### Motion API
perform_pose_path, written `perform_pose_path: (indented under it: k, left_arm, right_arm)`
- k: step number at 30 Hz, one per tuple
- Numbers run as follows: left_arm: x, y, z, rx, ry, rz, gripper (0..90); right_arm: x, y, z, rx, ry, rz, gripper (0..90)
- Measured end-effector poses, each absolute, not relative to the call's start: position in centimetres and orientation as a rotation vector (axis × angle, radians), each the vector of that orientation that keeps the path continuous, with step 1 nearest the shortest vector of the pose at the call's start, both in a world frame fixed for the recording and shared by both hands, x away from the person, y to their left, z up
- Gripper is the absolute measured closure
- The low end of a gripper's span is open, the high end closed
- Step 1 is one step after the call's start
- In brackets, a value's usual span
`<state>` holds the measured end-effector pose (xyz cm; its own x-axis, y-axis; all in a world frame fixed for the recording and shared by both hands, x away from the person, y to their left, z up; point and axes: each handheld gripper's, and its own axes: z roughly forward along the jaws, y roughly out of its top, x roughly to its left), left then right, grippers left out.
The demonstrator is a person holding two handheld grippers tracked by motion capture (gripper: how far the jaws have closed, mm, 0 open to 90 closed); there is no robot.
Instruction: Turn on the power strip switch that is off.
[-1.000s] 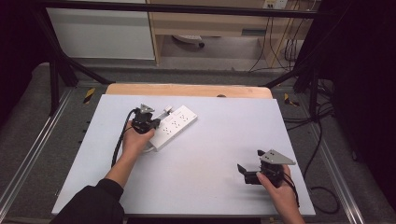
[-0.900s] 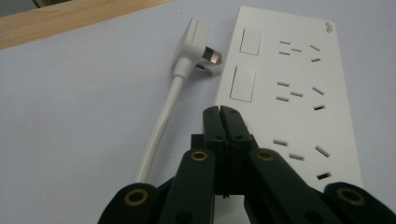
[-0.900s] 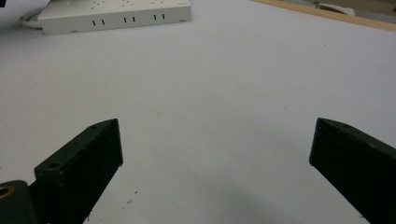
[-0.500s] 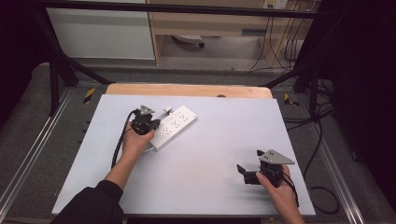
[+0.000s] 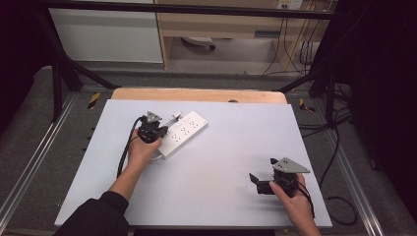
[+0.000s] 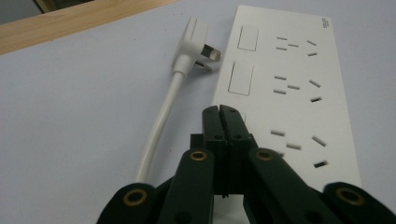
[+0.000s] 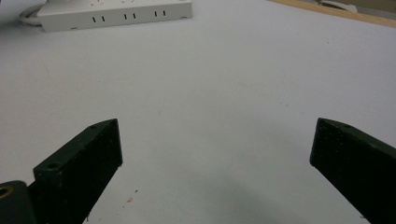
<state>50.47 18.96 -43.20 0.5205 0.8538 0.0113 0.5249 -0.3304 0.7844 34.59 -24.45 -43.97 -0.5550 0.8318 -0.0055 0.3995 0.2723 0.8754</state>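
Nearest you, your right gripper (image 5: 259,183) rests low over the tabletop (image 5: 231,147) close to its near right corner, jaws spread wide with nothing between them; the right gripper view looks past its two black jaws across bare white surface, so it appears to be waiting clear of the work. Farther in, toward the far left part of the tabletop, your left gripper (image 5: 156,130) sits at the near end of a white power strip (image 5: 183,132), which lies at a slant with its far end pointing toward the far edge. In the left gripper view its jaws are pressed flat together, holding nothing, and the joined tip sits over the switch (image 6: 240,119) nearest you on the strip's row of rocker switches; closed jaws make a single blunt point, which probably suits pushing a switch. Whether the tip is actually touching the switch cannot be told. Just beside the strip, on the side toward the far left corner, its white plug (image 6: 196,39) lies loose on the surface, prongs turned toward the strip, with the cord (image 6: 159,126) running back toward you alongside the left gripper. Nothing stands between either gripper and the strip. Beyond the far edge runs a wooden board (image 5: 196,95), then floor, cables and cabinets.
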Motion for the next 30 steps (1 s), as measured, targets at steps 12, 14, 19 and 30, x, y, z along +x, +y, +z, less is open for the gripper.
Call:
perform_pose_path:
  k: [12, 14, 19, 30]
  left_arm:
    - [50.43, 19.02, -43.27, 2.014, 1.124, 0.557, 90.0]
    - [50.43, 19.08, -43.39, 2.014, 1.128, 0.547, 90.0]
    - [50.39, 19.1, -43.37, 2.023, 1.115, 0.556, 90.0]
    - [50.4, 19.15, -43.48, 2.009, 1.115, 0.553, 90.0]
  right_arm:
    - [34.58, -24.43, -43.97, 1.109, 2.081, 1.222, 2.8]
    - [34.59, -24.41, -43.98, 1.106, 2.083, 1.221, 2.8]
    - [34.57, -24.38, -43.97, 1.11, 2.083, 1.224, 2.8]
    - [34.63, -24.32, -44.04, 1.11, 2.089, 1.222, 2.8]
